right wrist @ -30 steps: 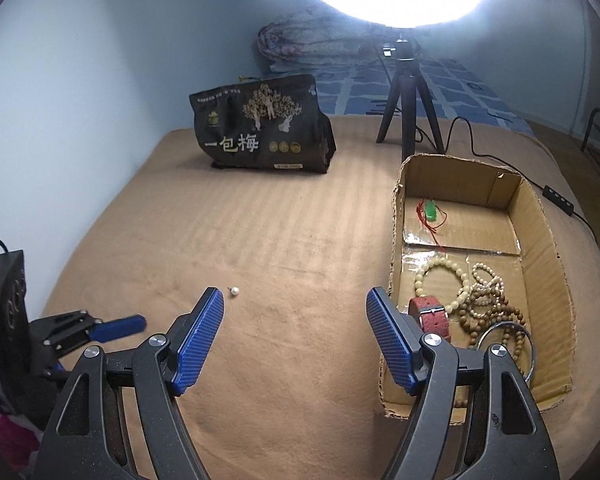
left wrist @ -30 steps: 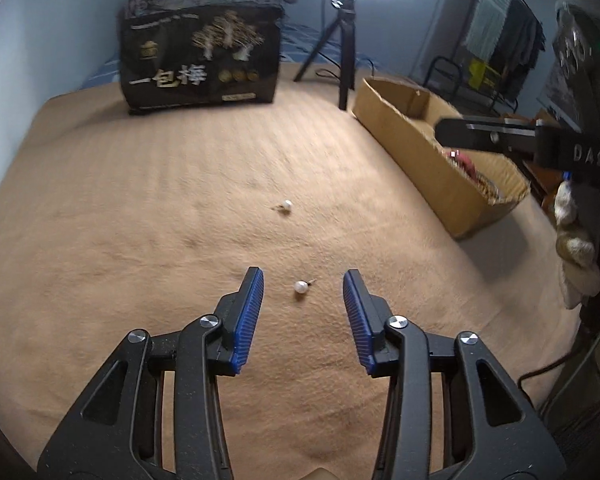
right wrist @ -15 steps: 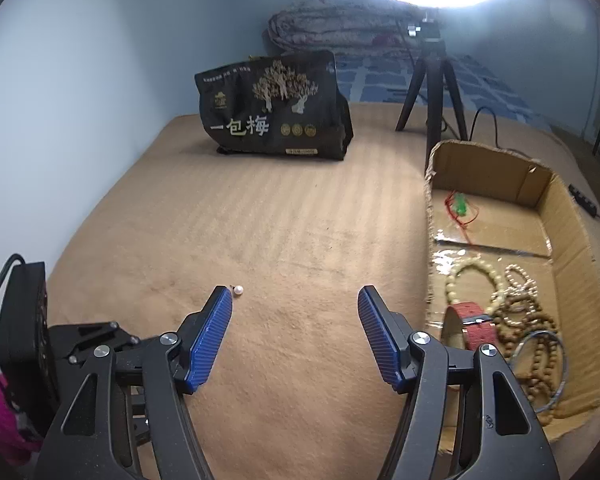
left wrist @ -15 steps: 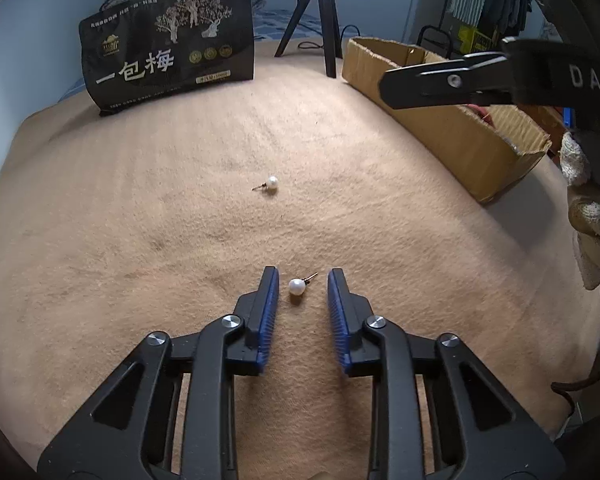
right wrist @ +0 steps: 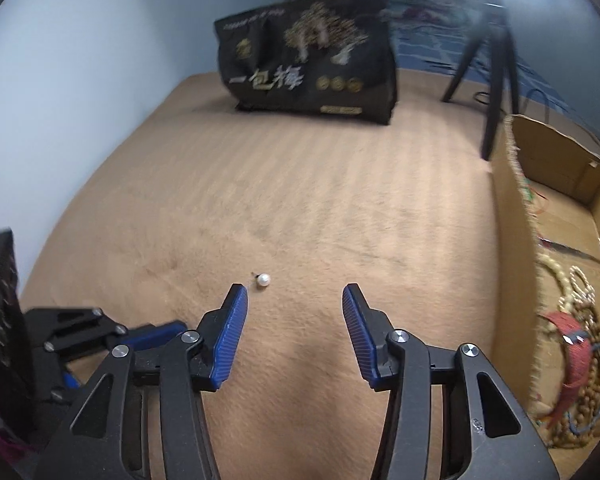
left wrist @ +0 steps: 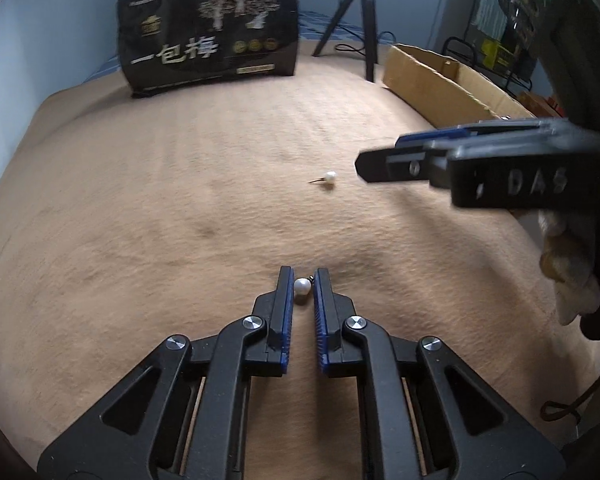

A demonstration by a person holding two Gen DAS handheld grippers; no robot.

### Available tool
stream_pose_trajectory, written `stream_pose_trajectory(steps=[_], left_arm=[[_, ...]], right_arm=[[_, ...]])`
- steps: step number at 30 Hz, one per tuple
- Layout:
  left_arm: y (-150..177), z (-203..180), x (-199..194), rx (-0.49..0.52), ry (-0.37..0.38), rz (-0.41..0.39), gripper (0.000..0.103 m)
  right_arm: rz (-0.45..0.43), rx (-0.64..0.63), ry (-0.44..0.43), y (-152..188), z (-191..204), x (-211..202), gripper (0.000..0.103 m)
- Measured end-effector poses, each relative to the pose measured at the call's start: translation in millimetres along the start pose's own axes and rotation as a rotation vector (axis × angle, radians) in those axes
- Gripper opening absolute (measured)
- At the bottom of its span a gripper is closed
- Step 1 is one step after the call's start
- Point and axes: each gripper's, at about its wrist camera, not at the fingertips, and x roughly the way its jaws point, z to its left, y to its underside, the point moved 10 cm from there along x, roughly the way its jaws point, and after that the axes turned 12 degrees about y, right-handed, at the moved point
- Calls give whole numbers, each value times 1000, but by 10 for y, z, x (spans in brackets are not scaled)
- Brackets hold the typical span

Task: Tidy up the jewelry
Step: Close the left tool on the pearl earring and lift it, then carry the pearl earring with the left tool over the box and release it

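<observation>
My left tongs (left wrist: pixel 302 280) are clamped on the near pearl earring (left wrist: pixel 302 286). My right tongs (right wrist: pixel 294 296), jaws apart and just been closing, have the other pearl earring (right wrist: pixel 263 279) at eleven o'clock.

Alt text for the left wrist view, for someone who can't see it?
The left gripper has its jaws shut on a pearl earring lying on a tan blanket. A second earring lies farther off, near the right gripper.

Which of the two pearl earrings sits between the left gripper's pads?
The near pearl earring, pinched in the left gripper; the far pearl earring lies loose on the blanket.
</observation>
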Motion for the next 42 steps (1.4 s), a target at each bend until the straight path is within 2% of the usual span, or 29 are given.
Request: stream_pose_trajectory(steps=[10,13,17,23,31,37,42], left_arm=[[59,98,-49,-21,-3,-15,9],[59,94,-51,-24,0,-17,9],[63,104,-67,-33,-2,-19,9],[59,146,-137,-67,-7,-26,9],[-18,116,-351,-73,-23,-58,8],[-178,-71,-464,-55,-7,-88,8],[-399,-325,-500,-20,19,-110,8]], right_arm=[[16,-93,33,0,179,333,36],[8,-130,55,-20,214,361,27],[7,-159,49,-11,270,345,8],[-4,-119,34,-12,220,257,7],[-48,-33,36,48,-45,-116,7],[-103,11,37,56,-294,-542,7],[-148,39,76,47,-591,-842,7]])
